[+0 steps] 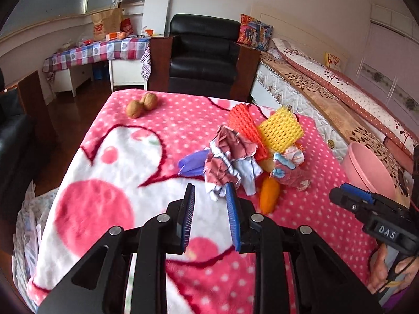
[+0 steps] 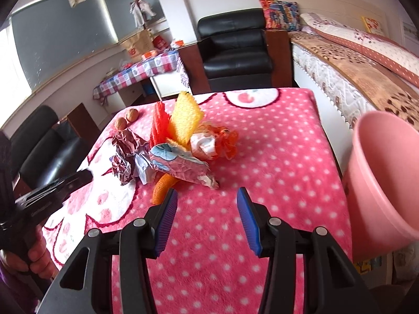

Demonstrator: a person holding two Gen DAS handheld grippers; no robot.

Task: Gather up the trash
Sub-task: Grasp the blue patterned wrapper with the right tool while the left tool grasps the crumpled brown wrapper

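Crumpled paper trash [image 1: 227, 162] heaped on pink polka-dot blanketed surface [image 1: 301, 214]; left claw [image 1: 210, 196] and right claw [image 2: 207, 198] both spread, beside pink plastic bin [image 2: 387, 172].

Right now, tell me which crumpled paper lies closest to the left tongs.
The maroon-and-white crumpled paper: its lower edge sits right at the tips of the open left tongs. The pink-and-blue crumpled paper lies further right, beyond the orange piece.

Two walnuts [image 1: 142, 105] lie on the pink blanket [image 1: 104, 172] before a black armchair [image 1: 204, 60].
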